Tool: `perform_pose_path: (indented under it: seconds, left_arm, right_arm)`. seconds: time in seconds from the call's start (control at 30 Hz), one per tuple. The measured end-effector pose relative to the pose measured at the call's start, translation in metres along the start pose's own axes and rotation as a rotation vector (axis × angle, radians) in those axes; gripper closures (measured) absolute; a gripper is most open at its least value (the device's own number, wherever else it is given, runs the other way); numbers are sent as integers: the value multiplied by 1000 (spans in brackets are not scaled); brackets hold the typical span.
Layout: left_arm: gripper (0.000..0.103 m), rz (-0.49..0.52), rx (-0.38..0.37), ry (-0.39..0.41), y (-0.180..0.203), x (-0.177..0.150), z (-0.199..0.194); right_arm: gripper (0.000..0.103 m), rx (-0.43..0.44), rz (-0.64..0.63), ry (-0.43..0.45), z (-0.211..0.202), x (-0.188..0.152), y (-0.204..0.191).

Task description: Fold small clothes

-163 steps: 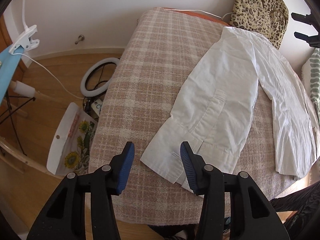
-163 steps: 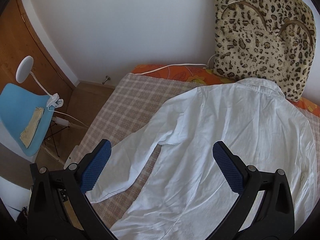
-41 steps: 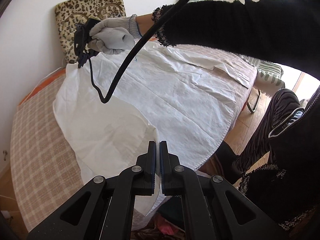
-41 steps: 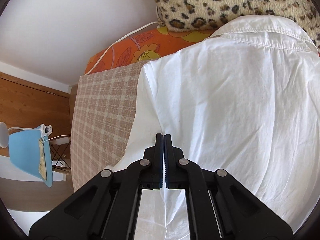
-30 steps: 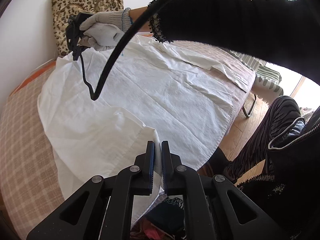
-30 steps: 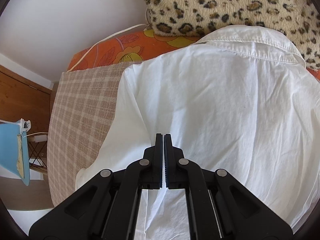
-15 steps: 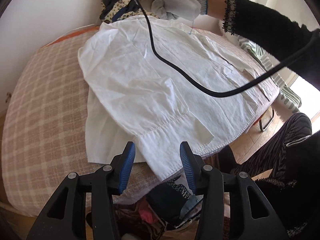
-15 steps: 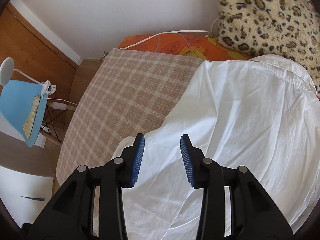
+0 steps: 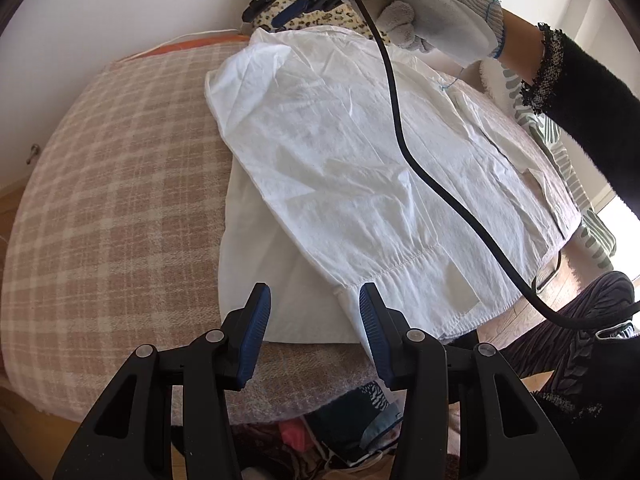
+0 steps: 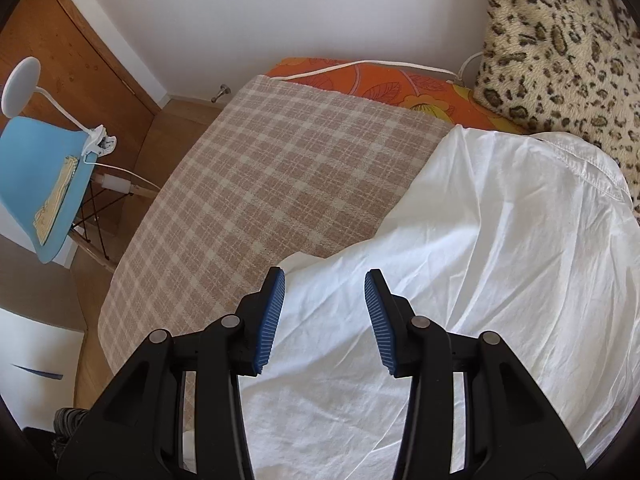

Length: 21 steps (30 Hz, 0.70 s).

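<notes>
A white shirt (image 9: 340, 152) lies back up on the plaid blanket (image 9: 120, 200) of a bed. One sleeve is folded across its body, with the cuff (image 9: 420, 284) near the bed's front edge. My left gripper (image 9: 312, 312) hovers open just above the hem beside that cuff, with nothing pinched between its blue pads. In the right wrist view my right gripper (image 10: 325, 312) stands open over the shirt (image 10: 500, 260) near its shoulder edge, clear of the cloth. It shows again as the right gripper (image 9: 296, 4) at the top of the left wrist view, held by a gloved hand (image 9: 432, 4).
A black cable (image 9: 400, 120) hangs across the shirt from the gloved hand. A leopard cushion (image 10: 560, 40) leans at the bed's head on an orange sheet (image 10: 380, 84). A blue chair (image 10: 40, 184) with a clip lamp stands on the wooden floor. Clutter (image 9: 320, 432) lies below the bed's front edge.
Both grippers were shut on shirt cloth and now stand open. The sleeve they carried lies folded over the shirt's body, and both hands have pulled back from it.
</notes>
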<state>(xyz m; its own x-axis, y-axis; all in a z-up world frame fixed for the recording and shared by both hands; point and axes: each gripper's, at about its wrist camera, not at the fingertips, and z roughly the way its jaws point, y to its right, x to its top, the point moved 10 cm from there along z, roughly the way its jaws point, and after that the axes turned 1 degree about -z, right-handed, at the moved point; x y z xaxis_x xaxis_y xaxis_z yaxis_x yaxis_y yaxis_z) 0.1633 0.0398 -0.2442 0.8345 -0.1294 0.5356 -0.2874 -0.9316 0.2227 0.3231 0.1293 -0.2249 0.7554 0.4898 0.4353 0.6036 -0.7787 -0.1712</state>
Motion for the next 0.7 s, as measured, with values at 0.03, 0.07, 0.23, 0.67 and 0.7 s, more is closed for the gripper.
perform_pose_path:
  seconds: [0.03,0.07,0.23,0.67,0.7]
  left_arm:
    - [58,7,13,12,-1,3,-2]
    - [58,13,20,23,-1,7,-4]
    - [58,26,30,77,4,24,-13]
    - [58,149,-36,162,84,57,-23]
    - [58,162,-46,161,93,59,-23]
  right_arm:
    - [59,4,20,26,-12,-2,6]
    - [59,6,41,49,-24,-4,12]
    - [59,-23,118,157,-90,-26,47]
    - [48,-158,302,328,-243,-148,146]
    - [48,-170,318,333,-253,-161,154]
